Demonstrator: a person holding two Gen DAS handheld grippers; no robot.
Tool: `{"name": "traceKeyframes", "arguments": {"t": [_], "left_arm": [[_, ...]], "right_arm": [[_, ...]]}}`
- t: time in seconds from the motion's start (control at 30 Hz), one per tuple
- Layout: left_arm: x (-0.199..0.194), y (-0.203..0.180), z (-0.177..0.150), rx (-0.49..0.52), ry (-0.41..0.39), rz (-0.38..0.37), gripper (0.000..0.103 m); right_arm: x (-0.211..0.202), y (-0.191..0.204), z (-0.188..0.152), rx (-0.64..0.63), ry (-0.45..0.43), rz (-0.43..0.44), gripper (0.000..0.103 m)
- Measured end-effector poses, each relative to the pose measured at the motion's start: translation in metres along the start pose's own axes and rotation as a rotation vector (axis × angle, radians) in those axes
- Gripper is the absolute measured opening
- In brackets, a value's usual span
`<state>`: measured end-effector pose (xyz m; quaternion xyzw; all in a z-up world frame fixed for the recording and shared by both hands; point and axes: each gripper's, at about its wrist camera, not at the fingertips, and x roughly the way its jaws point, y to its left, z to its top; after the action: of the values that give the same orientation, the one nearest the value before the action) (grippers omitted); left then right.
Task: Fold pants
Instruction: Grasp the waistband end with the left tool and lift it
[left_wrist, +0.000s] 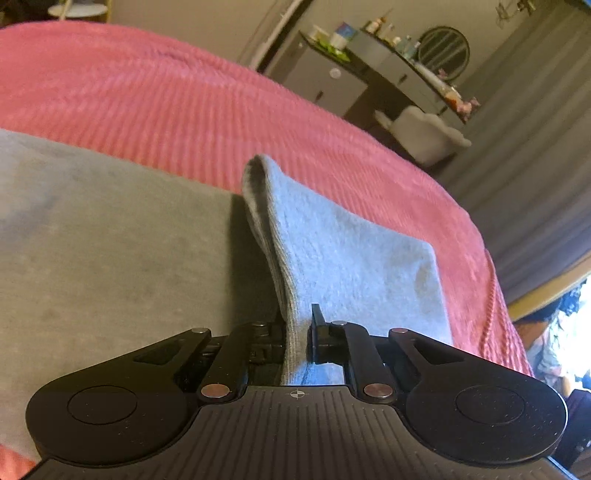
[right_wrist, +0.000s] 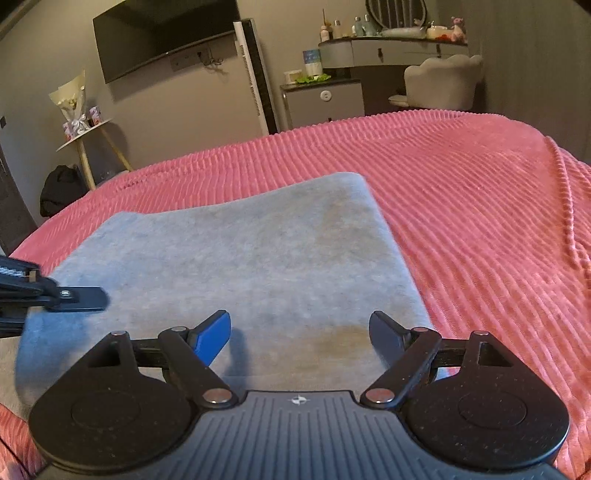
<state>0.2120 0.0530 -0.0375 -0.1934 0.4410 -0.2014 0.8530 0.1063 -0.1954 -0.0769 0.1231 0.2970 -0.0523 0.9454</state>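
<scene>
Grey pants (left_wrist: 110, 240) lie folded flat on a pink ribbed blanket (left_wrist: 147, 92). My left gripper (left_wrist: 297, 325) is shut on the pants' edge, and a ribbed hem of the cloth (left_wrist: 332, 243) stands lifted in a peak between the fingers. In the right wrist view the pants (right_wrist: 258, 251) form a flat grey rectangle on the blanket (right_wrist: 461, 203). My right gripper (right_wrist: 301, 328) is open just above their near part, with nothing between its fingers. The left gripper (right_wrist: 74, 297) shows at the left edge of that view, over the pants' left side.
Beyond the bed's far edge stand a vanity desk (right_wrist: 391, 44) with bottles, a white chair (right_wrist: 443, 81), a small cabinet (right_wrist: 325, 99), a wall TV (right_wrist: 162, 37) and a side table (right_wrist: 85, 133) with a black bag (right_wrist: 59, 188) under it.
</scene>
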Motion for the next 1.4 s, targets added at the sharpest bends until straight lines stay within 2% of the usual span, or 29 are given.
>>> {"name": "traceKeyframes", "arguments": {"t": [0.07, 0.13, 0.17, 0.23, 0.3, 0.37, 0.4, 0.43, 0.5, 0.53, 0.6, 0.67, 0.77, 0.83, 0.97, 1.07, 1.13, 1.23, 1.27, 1.33, 1.4], "left_arm": [[-0.001, 0.009, -0.001, -0.007, -0.008, 0.052, 0.013], [0.006, 0.019, -0.005, 0.007, 0.004, 0.176, 0.013], [0.008, 0.024, -0.006, 0.005, 0.004, 0.214, 0.013], [0.003, 0.036, -0.009, -0.056, -0.012, 0.215, 0.022], [-0.01, 0.04, -0.007, -0.102, -0.045, 0.202, 0.024], [-0.032, 0.044, -0.005, -0.12, -0.11, 0.222, 0.031], [-0.046, 0.05, -0.004, -0.138, -0.15, 0.229, 0.044], [-0.064, 0.059, -0.003, -0.179, -0.199, 0.238, 0.057], [-0.098, 0.084, -0.005, -0.289, -0.29, 0.266, 0.067], [-0.119, 0.102, -0.008, -0.38, -0.349, 0.286, 0.07], [-0.149, 0.135, -0.017, -0.51, -0.424, 0.301, 0.07], [-0.172, 0.17, -0.027, -0.588, -0.467, 0.325, 0.07], [-0.183, 0.21, -0.039, -0.654, -0.452, 0.342, 0.07], [-0.181, 0.235, -0.046, -0.724, -0.446, 0.299, 0.07], [-0.169, 0.271, -0.053, -0.797, -0.453, 0.234, 0.068], [-0.155, 0.288, -0.053, -0.837, -0.463, 0.237, 0.068], [-0.151, 0.292, -0.051, -0.851, -0.506, 0.219, 0.077], [-0.144, 0.292, -0.042, -0.828, -0.51, 0.246, 0.08], [-0.142, 0.289, -0.035, -0.805, -0.502, 0.269, 0.079], [-0.142, 0.282, -0.027, -0.732, -0.479, 0.32, 0.054], [-0.147, 0.278, -0.026, -0.704, -0.483, 0.319, 0.045]], "right_arm": [[0.0, -0.001, 0.0, -0.002, -0.004, 0.01, 0.083], [0.003, 0.001, -0.001, -0.026, 0.01, -0.001, 0.085], [0.007, 0.004, -0.002, -0.048, 0.029, -0.01, 0.086], [0.016, 0.011, -0.005, -0.103, 0.074, -0.044, 0.088], [0.02, 0.02, -0.007, -0.165, 0.088, -0.068, 0.093], [0.021, 0.026, -0.009, -0.206, 0.093, -0.068, 0.097], [0.022, 0.027, -0.009, -0.214, 0.097, -0.069, 0.097], [0.024, 0.026, -0.009, -0.216, 0.1, -0.071, 0.097], [0.025, 0.025, -0.008, -0.205, 0.099, -0.067, 0.097], [0.025, 0.022, -0.007, -0.197, 0.098, -0.062, 0.097], [0.025, 0.021, -0.007, -0.188, 0.095, -0.056, 0.098], [0.025, 0.026, -0.009, -0.183, 0.092, -0.054, 0.098], [0.025, 0.029, -0.012, -0.193, 0.09, -0.061, 0.099], [0.026, 0.03, -0.012, -0.207, 0.092, -0.066, 0.099], [0.029, 0.031, -0.011, -0.211, 0.094, -0.069, 0.099], [0.029, 0.03, -0.011, -0.209, 0.093, -0.069, 0.099], [0.029, 0.031, -0.011, -0.211, 0.092, -0.071, 0.099], [0.03, 0.03, -0.012, -0.207, 0.085, -0.071, 0.099], [0.03, 0.03, -0.011, -0.205, 0.082, -0.068, 0.099], [0.031, 0.029, -0.011, -0.202, 0.076, -0.066, 0.099], [0.031, 0.028, -0.011, -0.199, 0.069, -0.065, 0.099]]}}
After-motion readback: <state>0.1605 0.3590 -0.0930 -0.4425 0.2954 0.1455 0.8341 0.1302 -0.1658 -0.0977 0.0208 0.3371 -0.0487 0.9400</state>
